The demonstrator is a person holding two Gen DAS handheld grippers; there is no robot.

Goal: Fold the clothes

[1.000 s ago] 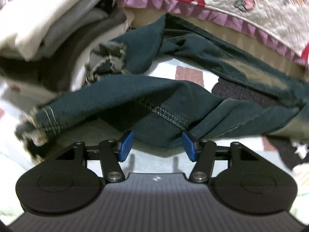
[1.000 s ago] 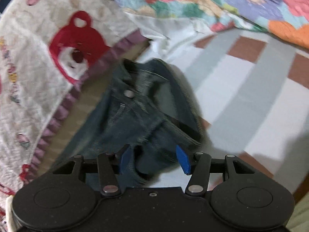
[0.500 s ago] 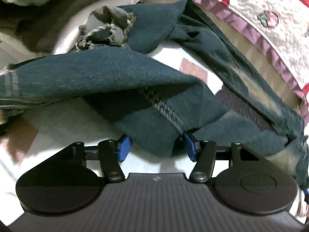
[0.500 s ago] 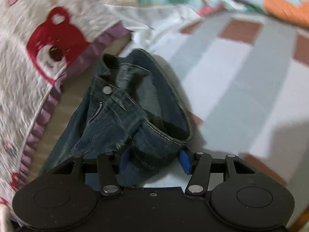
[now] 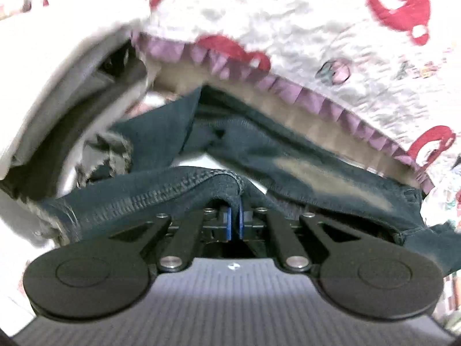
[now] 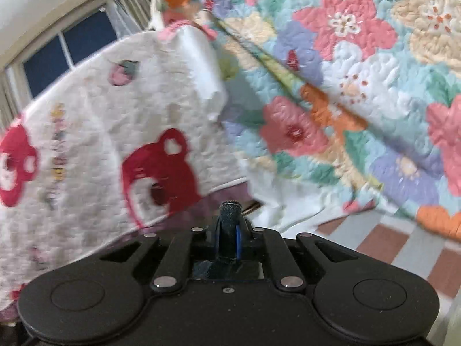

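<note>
Bedding all around: a white quilted blanket with red bears (image 5: 302, 8) and a floral patchwork quilt (image 6: 345, 86).
Your left gripper (image 5: 234, 225) pinches a seam of the dark blue denim jeans (image 5: 288, 155); your right gripper (image 6: 227, 242) clamps another denim fold.

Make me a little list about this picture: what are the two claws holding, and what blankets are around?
garment: dark blue jeans, crumpled
left claw: shut on a seam fold of the jeans
right claw: shut on a small fold of dark denim
behind jeans: white bear quilt with purple ruffle
left of jeans: stack of folded clothes
right view: flowery quilt, checked sheet
</note>
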